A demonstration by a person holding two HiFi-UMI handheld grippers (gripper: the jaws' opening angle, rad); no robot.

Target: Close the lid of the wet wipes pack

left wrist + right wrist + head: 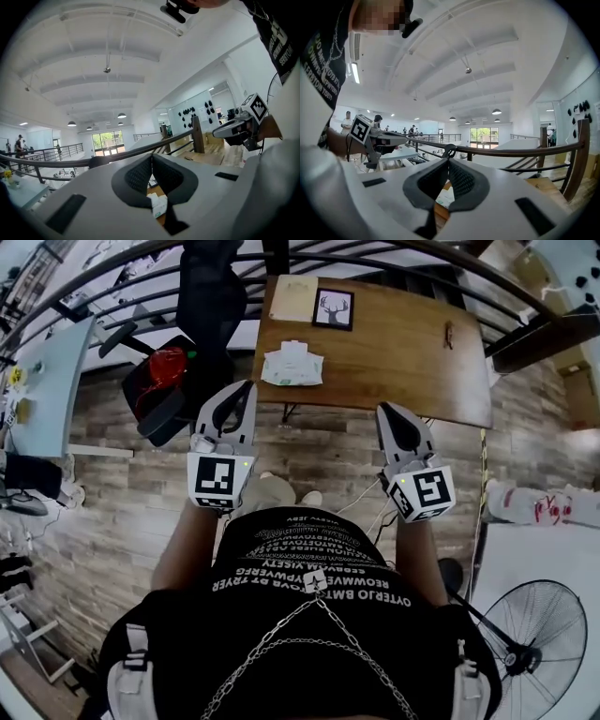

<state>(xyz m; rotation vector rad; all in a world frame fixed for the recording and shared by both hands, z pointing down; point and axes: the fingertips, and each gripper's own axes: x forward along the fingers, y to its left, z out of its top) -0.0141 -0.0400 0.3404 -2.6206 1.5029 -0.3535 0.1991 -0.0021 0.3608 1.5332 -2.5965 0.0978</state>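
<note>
Left tool point(151, 155) and right tool point(448, 160): jaws together on both, nothing held, side by side and well short of the counter point(403, 352). Wet wipes pack point(292, 365): flat on the counter's near left part, ahead of the left tool. Probably light, soft-bodied and slippery, with only the lid stiff. Best pressed on the lid, the body steadied at one end.

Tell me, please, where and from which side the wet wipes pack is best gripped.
The wet wipes pack lies flat near the table's near edge, wider than deep. I'd come from above on the person's side and pinch across its shorter depth. Finer detail is too small to make out.
</note>
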